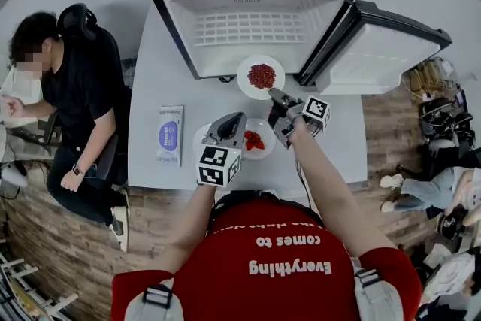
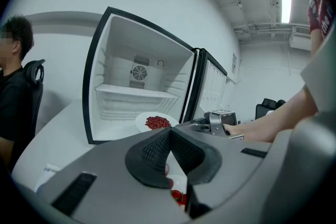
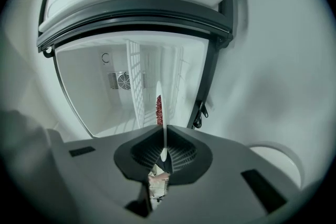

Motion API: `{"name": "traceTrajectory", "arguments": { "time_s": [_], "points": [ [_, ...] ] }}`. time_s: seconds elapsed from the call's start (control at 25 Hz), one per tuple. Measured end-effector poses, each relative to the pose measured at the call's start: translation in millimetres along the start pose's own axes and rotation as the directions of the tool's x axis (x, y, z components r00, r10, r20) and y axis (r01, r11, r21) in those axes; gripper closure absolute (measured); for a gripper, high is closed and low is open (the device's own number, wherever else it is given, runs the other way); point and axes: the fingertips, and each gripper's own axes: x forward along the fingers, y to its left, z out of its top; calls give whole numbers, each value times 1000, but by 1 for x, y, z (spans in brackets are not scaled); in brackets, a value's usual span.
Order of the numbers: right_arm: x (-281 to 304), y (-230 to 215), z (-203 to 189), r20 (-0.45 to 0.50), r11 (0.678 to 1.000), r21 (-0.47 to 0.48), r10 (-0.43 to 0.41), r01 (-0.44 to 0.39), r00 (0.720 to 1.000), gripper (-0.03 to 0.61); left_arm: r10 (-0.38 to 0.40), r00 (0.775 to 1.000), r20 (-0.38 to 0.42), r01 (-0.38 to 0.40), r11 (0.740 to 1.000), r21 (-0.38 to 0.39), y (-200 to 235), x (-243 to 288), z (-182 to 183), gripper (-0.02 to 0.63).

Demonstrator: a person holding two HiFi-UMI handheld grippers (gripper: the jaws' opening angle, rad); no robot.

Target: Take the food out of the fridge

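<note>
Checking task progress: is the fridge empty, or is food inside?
Empty: fridge looks bare inside; bean plate and strawberry plate are outside it.

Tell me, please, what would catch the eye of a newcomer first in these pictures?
The small fridge, wide open and bare inside, on the white table draws the eye first. Just before it, the right gripper pinches the rim of a plate of red food, and a plate of strawberries lies nearer, by the left gripper.

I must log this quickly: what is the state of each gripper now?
Left gripper: jaws shut, nothing visibly held.
Right gripper: jaws shut on the rim of the plate of red food.
</note>
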Motion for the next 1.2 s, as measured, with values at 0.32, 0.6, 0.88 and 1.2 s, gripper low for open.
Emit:
{"name": "traceTrajectory", "arguments": {
  "time_s": [0.32, 0.6, 0.88, 1.2],
  "points": [
    [-30, 28, -35, -53, 994, -6, 104, -105, 993, 555, 17, 1000, 11, -17, 1000, 8, -18, -13, -5, 615],
    [-61, 43, -67, -67, 990, 9, 143, -143, 987, 555, 27, 1000, 4, -27, 1000, -3, -33, -23, -15, 615],
    [-108, 43, -84, -39, 988, 39, 148, -146, 988, 555, 16, 1000, 16, -16, 1000, -2, -60, -38, -20, 615],
    [-157, 44, -98, -32, 990, -52, 130, -131, 991, 555, -14, 1000, 26, 14, 1000, 3, -90, -50, -21, 615]
  ]
}}
